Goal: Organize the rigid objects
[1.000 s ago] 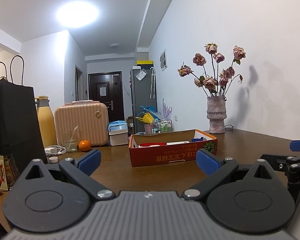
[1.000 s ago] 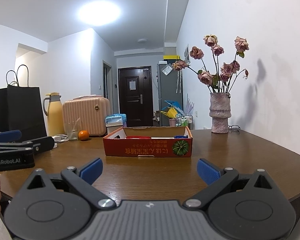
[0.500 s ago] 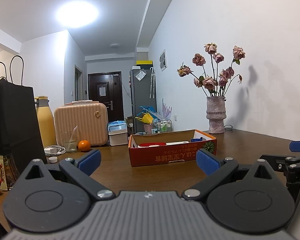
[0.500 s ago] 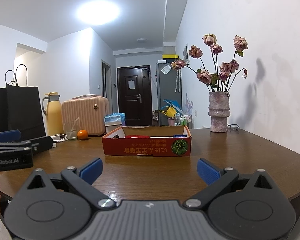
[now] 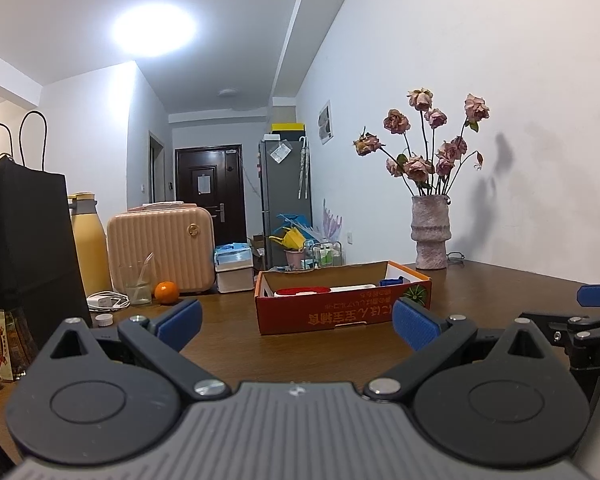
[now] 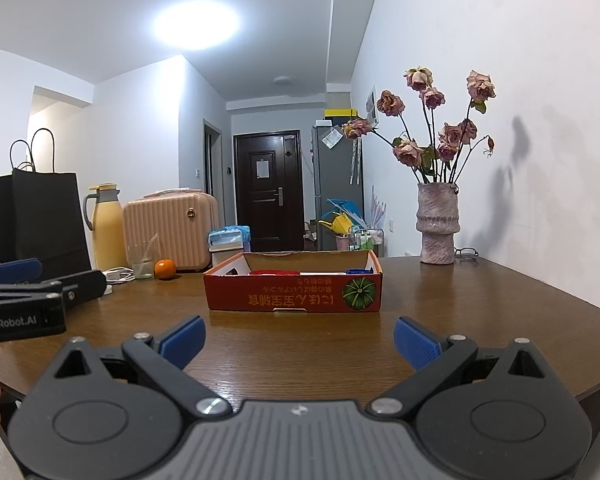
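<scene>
A red cardboard box stands on the brown wooden table, with a red thing, a white thing and a blue thing inside, mostly hidden by its walls. My left gripper is open and empty, low over the table's near side, short of the box. My right gripper is open and empty, also short of the box. Each gripper shows at the edge of the other's view.
A black paper bag, a yellow flask, a pink case, a glass, an orange and a white charger stand at the left. A vase of dried roses stands at the back right, by the wall.
Both views have shifted very slightly; the grippers stay open and nothing on the table has moved.
</scene>
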A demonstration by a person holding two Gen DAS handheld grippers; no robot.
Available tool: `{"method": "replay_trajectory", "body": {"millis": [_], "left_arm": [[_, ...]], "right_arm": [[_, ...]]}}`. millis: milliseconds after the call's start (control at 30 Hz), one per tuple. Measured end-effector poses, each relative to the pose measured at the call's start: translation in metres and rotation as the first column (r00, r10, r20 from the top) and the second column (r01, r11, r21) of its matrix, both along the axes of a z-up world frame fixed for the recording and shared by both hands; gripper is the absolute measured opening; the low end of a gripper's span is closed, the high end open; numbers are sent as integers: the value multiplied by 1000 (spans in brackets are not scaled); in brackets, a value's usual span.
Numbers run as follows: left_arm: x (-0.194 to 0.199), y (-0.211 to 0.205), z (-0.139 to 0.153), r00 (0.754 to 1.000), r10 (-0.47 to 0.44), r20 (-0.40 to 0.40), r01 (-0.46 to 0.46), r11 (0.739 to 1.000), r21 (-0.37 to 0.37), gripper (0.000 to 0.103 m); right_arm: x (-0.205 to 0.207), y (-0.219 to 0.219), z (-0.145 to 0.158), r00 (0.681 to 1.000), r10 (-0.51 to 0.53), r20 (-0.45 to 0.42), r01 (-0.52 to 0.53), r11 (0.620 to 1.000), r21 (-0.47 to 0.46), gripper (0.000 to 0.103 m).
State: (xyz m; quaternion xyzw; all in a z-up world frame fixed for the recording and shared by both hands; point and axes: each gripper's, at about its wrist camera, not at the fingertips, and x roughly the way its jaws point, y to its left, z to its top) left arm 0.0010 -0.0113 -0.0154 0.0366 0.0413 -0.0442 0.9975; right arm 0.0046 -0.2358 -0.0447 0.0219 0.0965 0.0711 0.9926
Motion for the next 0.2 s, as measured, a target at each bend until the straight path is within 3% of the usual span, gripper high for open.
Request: {"method": "replay_trajectory", "body": {"millis": [200], "left_arm": [[1, 2, -1, 1000, -14, -10, 14, 1000, -7, 103]], "right_arm": [[-1, 0, 0, 1000, -1, -1, 1, 1000, 0, 101]]}}
